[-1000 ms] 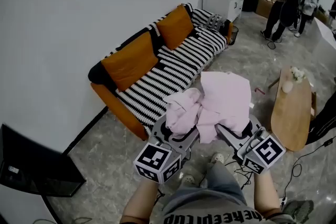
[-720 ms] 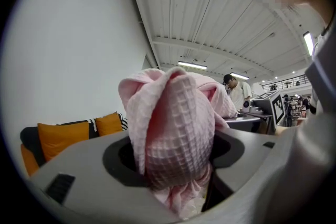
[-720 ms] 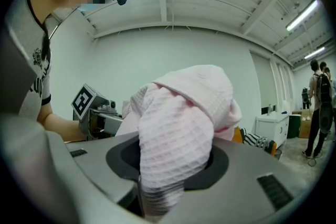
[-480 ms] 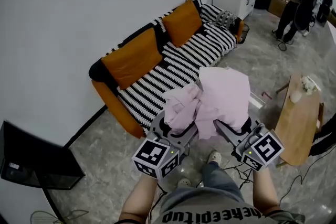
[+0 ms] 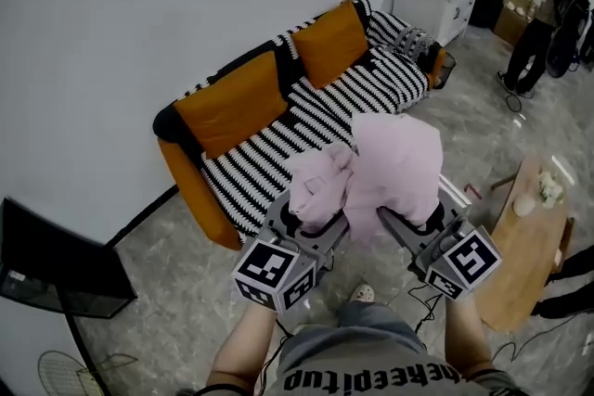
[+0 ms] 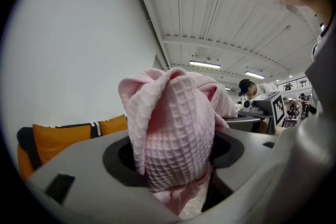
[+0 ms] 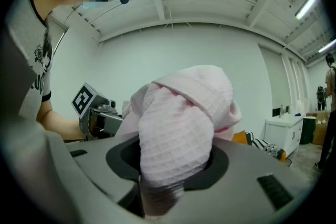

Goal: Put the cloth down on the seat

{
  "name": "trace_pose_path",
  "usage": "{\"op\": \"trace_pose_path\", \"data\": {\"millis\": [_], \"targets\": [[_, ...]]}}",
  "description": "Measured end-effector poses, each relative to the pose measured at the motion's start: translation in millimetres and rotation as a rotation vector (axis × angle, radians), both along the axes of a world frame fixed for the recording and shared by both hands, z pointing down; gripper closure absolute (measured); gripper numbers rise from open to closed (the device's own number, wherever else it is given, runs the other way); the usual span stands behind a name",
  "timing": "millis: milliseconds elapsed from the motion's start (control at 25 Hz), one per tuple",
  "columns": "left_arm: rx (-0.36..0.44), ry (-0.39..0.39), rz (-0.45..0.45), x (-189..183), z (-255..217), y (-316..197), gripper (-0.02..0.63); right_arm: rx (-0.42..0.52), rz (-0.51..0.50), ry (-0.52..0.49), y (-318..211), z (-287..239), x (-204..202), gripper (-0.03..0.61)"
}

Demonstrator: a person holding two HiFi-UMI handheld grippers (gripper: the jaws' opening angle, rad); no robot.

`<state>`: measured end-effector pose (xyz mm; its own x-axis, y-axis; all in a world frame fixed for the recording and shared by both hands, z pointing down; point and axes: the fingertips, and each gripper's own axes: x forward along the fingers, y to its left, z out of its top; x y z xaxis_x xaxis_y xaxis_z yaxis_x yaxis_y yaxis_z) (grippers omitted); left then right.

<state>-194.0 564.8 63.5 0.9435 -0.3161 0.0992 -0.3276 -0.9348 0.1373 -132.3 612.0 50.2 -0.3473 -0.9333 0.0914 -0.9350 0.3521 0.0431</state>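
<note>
So far the cloth [image 5: 390, 162] sits clamped in both the left claw [image 5: 311, 220] and right claw [image 5: 408, 225], not yet on the sofa seat [image 5: 306, 121].

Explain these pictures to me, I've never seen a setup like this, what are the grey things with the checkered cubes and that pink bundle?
There is no robot here. A person carries a hand-held two-jaw gripper in each hand, and the marker cubes are part of those grippers. One picture comes from a camera on the person's head, looking down. The other two come from cameras riding on each gripper. The left gripper and right gripper both clamp one pink cloth, held in the air in front of a striped sofa with orange cushions.
</note>
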Motion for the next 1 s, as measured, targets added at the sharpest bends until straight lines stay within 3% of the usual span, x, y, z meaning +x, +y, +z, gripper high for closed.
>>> {"op": "trace_pose_path", "data": {"millis": [400, 1000], "targets": [[0.001, -0.004, -0.058, 82, -1, -26, 0.298, 0.001, -0.056, -0.003, -30, -1, 84, 0.403], [-0.018, -0.049, -0.088, 115, 17, -67, 0.298, -0.01, -0.077, -0.046, -72, 18, 119, 0.405]]}}
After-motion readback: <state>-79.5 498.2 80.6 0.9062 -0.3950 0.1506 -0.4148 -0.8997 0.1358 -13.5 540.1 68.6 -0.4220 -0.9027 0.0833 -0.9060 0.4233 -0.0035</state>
